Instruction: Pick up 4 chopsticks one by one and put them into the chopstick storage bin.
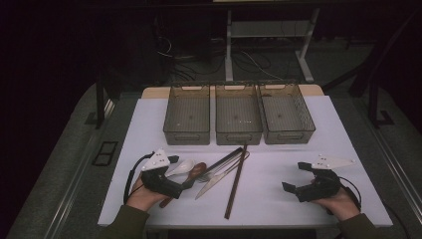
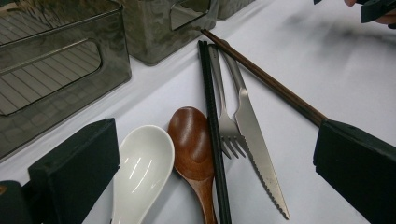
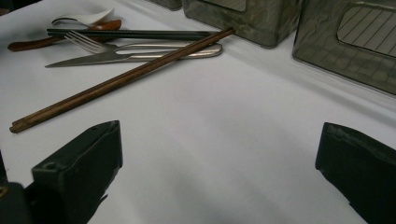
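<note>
Cutlery: a loose fan of pieces lies on the white table (image 1: 278, 149) in front of three bins (image 1: 238, 119), just ahead of the left gripper (image 1: 175, 172).
Left gripper: jaws wide apart, holding nothing; in the left gripper view the white spoon (image 2: 140, 172) and wooden spoon (image 2: 192, 144) lie between them.
Right gripper: jaws (image 3: 219, 172) also wide apart and empty, resting over bare table well apart from the pile.
White spoon: looks ceramic, so probably glossy, slippery and chippable; best taken across the handle, not the bowl, with a gentle close.
Wooden spoon: likely light and stiff with a grippier surface; its handle runs under the black chopsticks (image 2: 212, 126), so take the handle near its free end.
Black chopsticks: thin, light, prone to roll; pinch both together at mid-length.
Fork (image 2: 224, 112): metal, stiff, smooth; it lies against the knife (image 2: 254, 140), so grip the narrow handle.
Knife: flat and low on the table, serrated edge; take the handle from the sides, since a flat blade may slip out.
Brown chopsticks (image 3: 121, 79): long pair lying apart from the rest, crossing toward the middle bin; easiest first pick, gripped near the middle to stay balanced.
</note>
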Demonstrator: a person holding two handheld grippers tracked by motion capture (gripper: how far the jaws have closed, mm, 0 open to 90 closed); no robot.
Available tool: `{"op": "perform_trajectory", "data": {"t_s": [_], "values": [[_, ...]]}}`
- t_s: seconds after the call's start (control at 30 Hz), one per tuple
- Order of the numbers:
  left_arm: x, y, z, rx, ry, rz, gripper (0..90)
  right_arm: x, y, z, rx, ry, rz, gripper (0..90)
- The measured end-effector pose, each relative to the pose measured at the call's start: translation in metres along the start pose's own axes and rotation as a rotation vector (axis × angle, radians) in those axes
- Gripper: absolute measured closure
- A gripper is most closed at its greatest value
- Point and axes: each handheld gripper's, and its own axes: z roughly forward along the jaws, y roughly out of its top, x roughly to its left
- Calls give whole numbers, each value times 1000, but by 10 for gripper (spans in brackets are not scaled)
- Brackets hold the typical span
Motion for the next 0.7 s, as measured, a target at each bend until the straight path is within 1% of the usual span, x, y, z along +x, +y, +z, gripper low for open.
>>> {"op": "perform_trajectory", "data": {"t_s": [0.23, 0.37, 0.43, 0.57, 0.63, 0.7], "values": [[1, 0, 0, -3, 2, -7, 0, -1, 0, 0, -10, 3, 6, 4], [1, 1, 1, -1, -2, -2, 0, 0, 0, 1, -22, 10, 18, 4], [1, 2, 1, -2, 0, -2, 0, 1, 0, 2, -22, 17, 16, 4], [1, 3, 2, -8, -3, -2, 0, 2, -1, 4, -9, 11, 12, 4], [1, 4, 2, -8, -1, -1, 0, 2, -1, 5, -4, 12, -2, 4], [1, 4, 3, -7, -1, -2, 0, 3, -1, 5, -1, 12, -5, 4]]}}
